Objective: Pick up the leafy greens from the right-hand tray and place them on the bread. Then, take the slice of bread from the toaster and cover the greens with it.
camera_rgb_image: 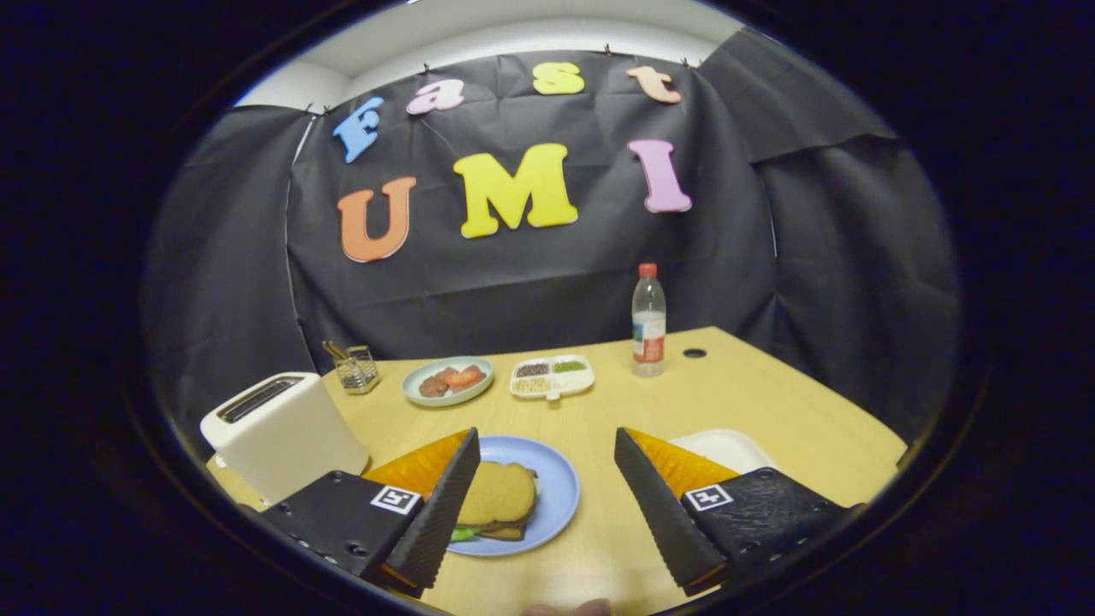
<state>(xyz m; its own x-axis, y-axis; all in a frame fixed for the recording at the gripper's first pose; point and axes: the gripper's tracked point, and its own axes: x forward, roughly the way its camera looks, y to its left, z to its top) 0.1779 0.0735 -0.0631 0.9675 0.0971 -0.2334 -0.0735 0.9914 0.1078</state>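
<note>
Beside the white toaster (282,432), on the blue plate (556,492), the bread (498,494) already covers the greens (464,533), lying just ahead of the left finger of the tool (560,513), whose fingers gape wide, gripping nothing, so judged done.

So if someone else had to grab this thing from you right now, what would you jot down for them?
Hand-held gripper: fingers wide open, holding nothing, poised above the table.
Blue plate, just ahead between the fingers: a slice of bread lies on top, a bit of green leaf peeks from under it, and a darker layer shows beneath.
Toaster, left of the plate: I can't tell whether its slot holds a slice.
White tray, behind the right finger: the visible part looks bare.
Done: the greens seem placed and covered, judging by the stack.
Left: probably nothing beyond checking that the top slice sits square.
</note>
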